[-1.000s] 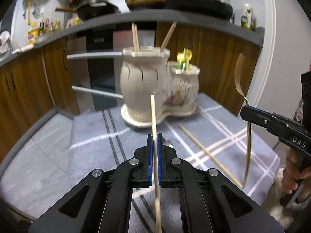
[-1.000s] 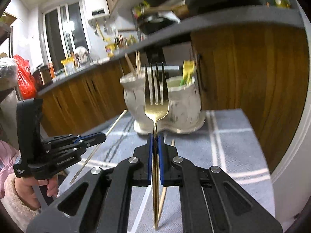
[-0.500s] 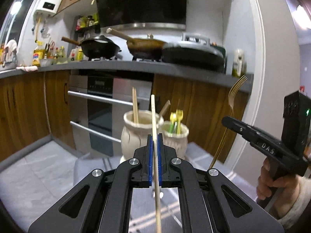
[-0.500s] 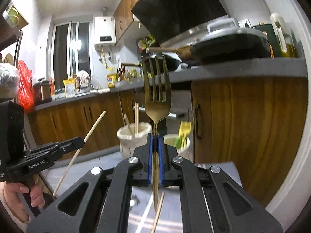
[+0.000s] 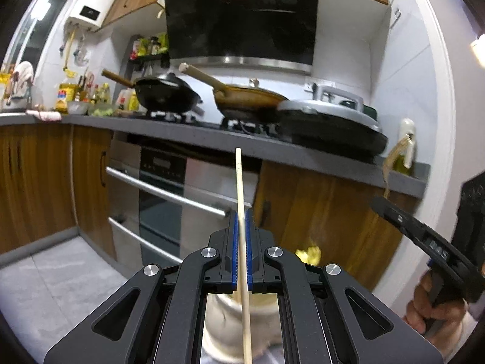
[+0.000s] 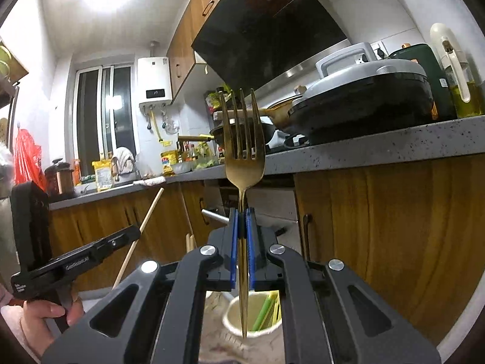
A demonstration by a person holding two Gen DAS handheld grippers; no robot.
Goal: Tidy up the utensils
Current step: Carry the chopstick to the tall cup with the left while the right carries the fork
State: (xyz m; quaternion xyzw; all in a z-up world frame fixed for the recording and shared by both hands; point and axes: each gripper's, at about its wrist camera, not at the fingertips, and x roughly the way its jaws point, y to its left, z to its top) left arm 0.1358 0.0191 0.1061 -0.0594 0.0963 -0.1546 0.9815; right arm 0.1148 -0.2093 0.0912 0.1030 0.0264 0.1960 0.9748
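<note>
My view of the holder (image 6: 251,321) is mostly blocked by the gripper frames, so I see only a cup rim with green utensils inside. My right gripper (image 6: 242,244) clamps the fork (image 6: 242,157) upright, handle tip over that cup. My left gripper (image 5: 241,244) pinches a chopstick (image 5: 241,212) upright above the blurred holder.

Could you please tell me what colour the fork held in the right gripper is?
Gold; the fork shows best in the right wrist view.
</note>
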